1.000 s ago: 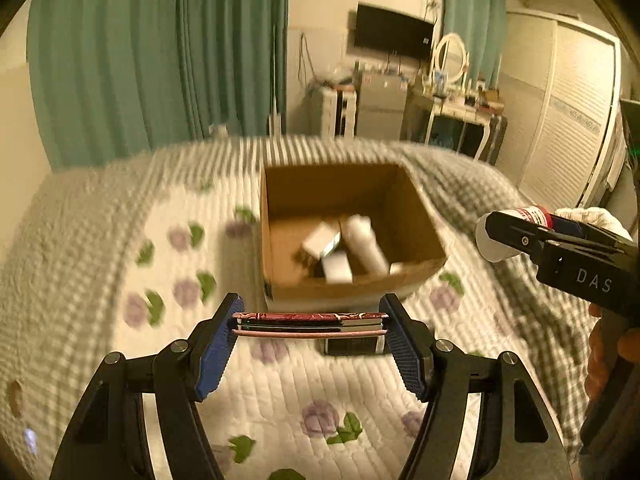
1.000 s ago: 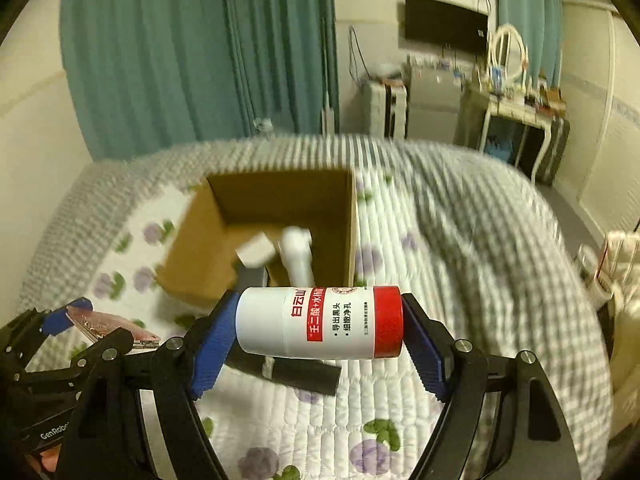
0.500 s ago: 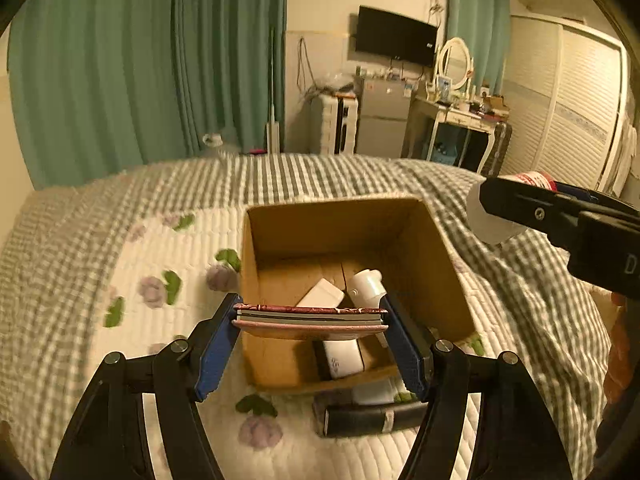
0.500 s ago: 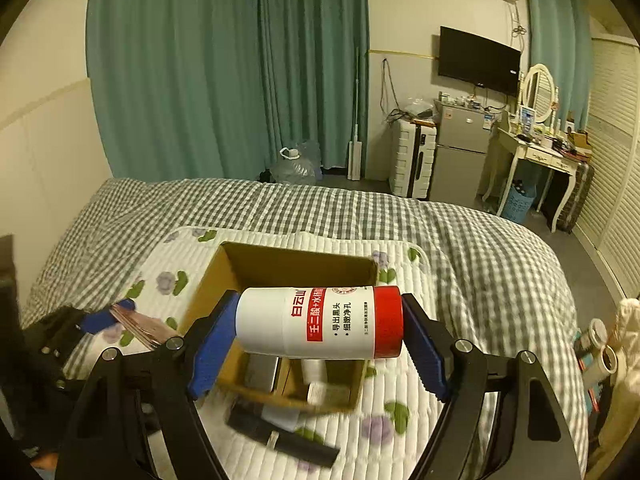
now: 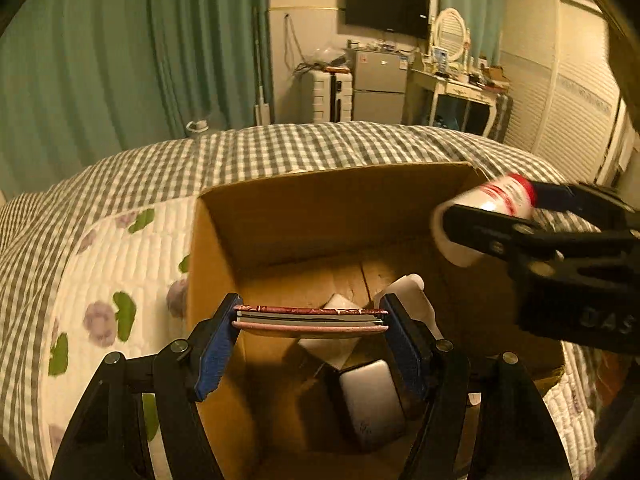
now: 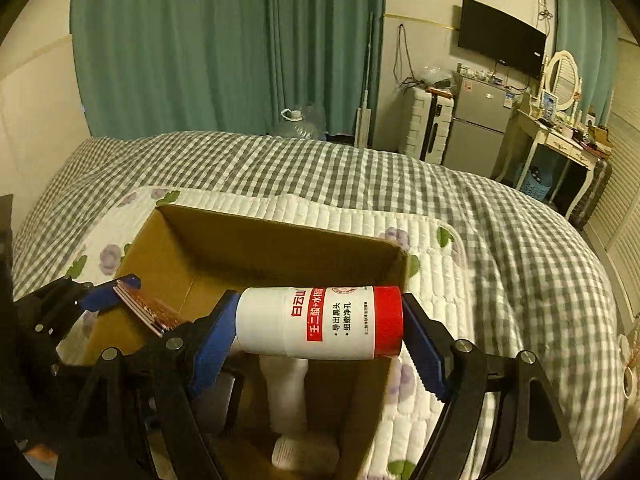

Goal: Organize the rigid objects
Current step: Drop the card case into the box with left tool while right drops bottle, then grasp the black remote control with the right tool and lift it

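Observation:
An open cardboard box (image 5: 320,208) sits on the bed and also shows in the right wrist view (image 6: 280,246). My left gripper (image 5: 310,322) is shut on a thin flat red-and-pink booklet (image 5: 310,317), held level over the box's near part. My right gripper (image 6: 318,330) is shut on a white bottle with a red cap (image 6: 320,322), held sideways over the box's right side; the bottle shows in the left wrist view (image 5: 484,216). Inside the box lie a white bottle (image 6: 288,392), a grey flat case (image 5: 372,404) and a small white box (image 5: 340,306).
The bed has a grey checked blanket (image 6: 360,176) and a white quilted pad with purple flowers (image 5: 104,280). Green curtains (image 6: 200,40), a small fridge (image 6: 476,128) and a dressing table (image 6: 560,136) stand beyond the bed.
Both grippers have moved forward and down over the box with their loads still held. The box now fills the lower part of both views.

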Demonstrator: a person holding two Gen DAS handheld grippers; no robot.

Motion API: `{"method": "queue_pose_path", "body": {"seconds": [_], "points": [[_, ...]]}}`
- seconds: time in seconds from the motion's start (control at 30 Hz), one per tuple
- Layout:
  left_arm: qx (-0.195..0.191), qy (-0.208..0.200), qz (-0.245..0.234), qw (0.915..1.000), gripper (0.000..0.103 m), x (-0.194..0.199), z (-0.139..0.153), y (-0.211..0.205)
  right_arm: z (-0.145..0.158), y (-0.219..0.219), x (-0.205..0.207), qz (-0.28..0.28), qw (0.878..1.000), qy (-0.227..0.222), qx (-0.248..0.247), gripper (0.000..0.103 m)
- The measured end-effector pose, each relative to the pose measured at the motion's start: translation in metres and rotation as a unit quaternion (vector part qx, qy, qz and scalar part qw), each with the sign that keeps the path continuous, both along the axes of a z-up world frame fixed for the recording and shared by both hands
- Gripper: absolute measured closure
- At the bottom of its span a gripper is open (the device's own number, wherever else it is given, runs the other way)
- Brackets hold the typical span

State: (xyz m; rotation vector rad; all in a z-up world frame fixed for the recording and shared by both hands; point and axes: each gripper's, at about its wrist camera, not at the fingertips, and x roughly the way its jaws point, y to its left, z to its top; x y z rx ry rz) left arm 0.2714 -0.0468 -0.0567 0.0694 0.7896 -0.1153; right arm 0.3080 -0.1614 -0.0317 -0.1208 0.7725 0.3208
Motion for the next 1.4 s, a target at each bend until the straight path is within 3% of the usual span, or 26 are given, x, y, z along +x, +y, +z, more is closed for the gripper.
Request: {"method": "queue_pose_path", "body": {"seconds": [0.13, 0.2, 0.27, 0.4, 0.47, 0.67, 0.83, 1.07, 1.27, 1.4], "points": [[-0.011, 0.003, -0.008, 0.9999, 0.030, 0.002, -0.002, -0.002, -0.005, 0.001, 0.014, -0.006, 1.000, -0.007, 0.004, 0.024], [-0.011, -0.003, -0.006, 0.9999, 0.022, -0.002, 0.001, -0.003, -0.005, 0.000, 0.021, -0.007, 1.000, 0.004, 0.013, 0.024], [-0.011, -0.002, -0.003, 0.9999, 0.015, -0.010, 0.009, -0.003, 0.002, -0.005, 0.018, -0.020, 1.000, -0.006, 0.019, 0.016], [-0.014, -0.002, -0.001, 0.9999, 0.012, -0.039, 0.034, -0.002, 0.024, -0.019, 0.001, -0.036, 0.999, -0.013, 0.015, 0.016], [-0.008, -0.006, 0.004, 0.9999, 0.005, -0.055, 0.048, -0.002, 0.040, -0.028, -0.015, -0.041, 0.999, -0.014, 0.008, 0.016], [0.004, -0.018, 0.021, 0.9996, 0.004, -0.110, 0.079, 0.013, 0.088, -0.042, -0.084, -0.023, 0.999, -0.030, -0.027, 0.016], [0.009, -0.022, 0.053, 0.9983, 0.004, -0.155, 0.088, 0.033, 0.104, -0.036, -0.141, 0.010, 0.998, -0.036, -0.049, 0.016], [0.013, -0.003, 0.081, 0.9966, 0.004, -0.189, 0.077, 0.056, 0.060, -0.013, -0.189, 0.036, 0.998, 0.012, -0.042, 0.016], [0.008, 0.010, 0.090, 0.9958, 0.004, -0.186, 0.037, 0.062, -0.003, 0.008, -0.186, 0.076, 0.994, 0.045, -0.069, 0.016], [-0.008, 0.051, 0.121, 0.9913, 0.004, -0.173, -0.004, 0.075, -0.042, 0.017, -0.169, 0.099, 0.988, 0.070, -0.094, 0.016]]}}
